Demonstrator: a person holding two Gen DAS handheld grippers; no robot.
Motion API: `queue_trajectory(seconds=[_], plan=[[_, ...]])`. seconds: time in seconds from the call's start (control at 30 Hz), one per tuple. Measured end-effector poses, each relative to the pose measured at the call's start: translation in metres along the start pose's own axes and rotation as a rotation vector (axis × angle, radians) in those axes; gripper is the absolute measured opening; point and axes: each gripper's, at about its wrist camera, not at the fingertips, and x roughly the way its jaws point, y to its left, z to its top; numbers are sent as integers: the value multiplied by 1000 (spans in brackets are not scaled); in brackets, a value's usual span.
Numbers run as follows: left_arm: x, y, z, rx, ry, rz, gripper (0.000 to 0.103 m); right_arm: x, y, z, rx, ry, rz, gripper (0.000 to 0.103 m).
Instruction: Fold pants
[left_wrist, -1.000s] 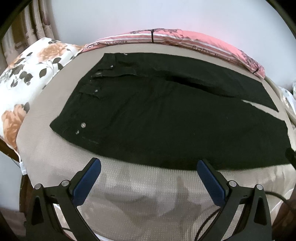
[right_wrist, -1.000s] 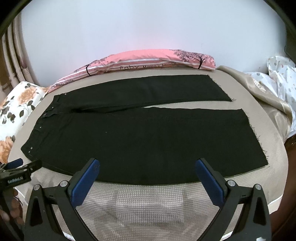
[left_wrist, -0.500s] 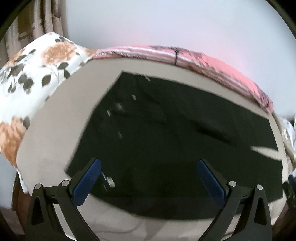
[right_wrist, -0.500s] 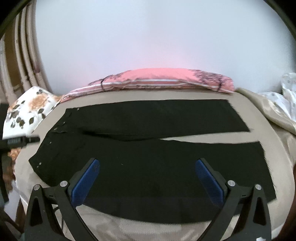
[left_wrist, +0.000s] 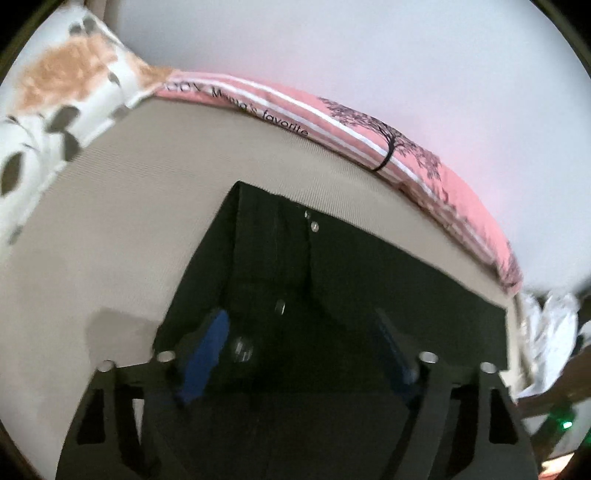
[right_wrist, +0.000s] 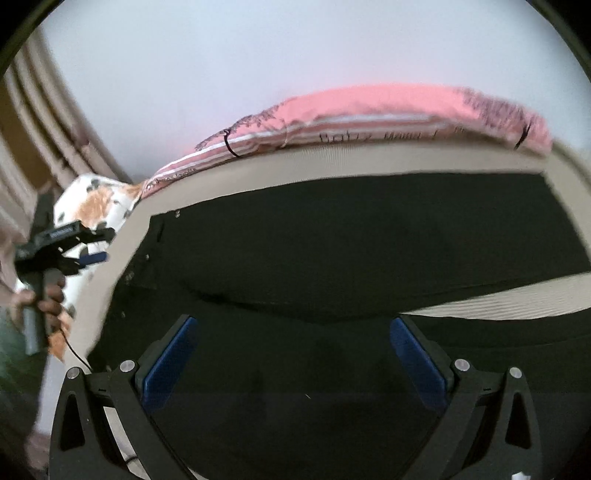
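Your left gripper (left_wrist: 303, 354) has its 2 blue pads spread wide, empty, with the waist end of the black pants (left_wrist: 332, 295) lying between and beneath them; your right gripper (right_wrist: 295, 354) is likewise spread and empty over the near leg; the pants lie flat on the beige bed (right_wrist: 351, 158), both legs stretched out; beyond sit a pink pillow (right_wrist: 369, 107) and a floral pillow (left_wrist: 66, 85).

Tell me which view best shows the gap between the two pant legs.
The right wrist view: the black pants lie spread, with a beige strip of bed between the legs at right. The left wrist view shows only the waistband end, no gap.
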Motion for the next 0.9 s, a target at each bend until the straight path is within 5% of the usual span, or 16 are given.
queue_trajectory(seconds=[0.13, 0.5, 0.9], plan=[[30, 22, 27, -83, 59, -135, 50, 26, 1, 9, 13, 25, -35, 103], [79, 83, 62, -209, 108, -238, 49, 84, 10, 28, -22, 60, -83, 103], [103, 74, 83, -116, 175, -376, 49, 118, 14, 40, -20, 86, -81, 103]])
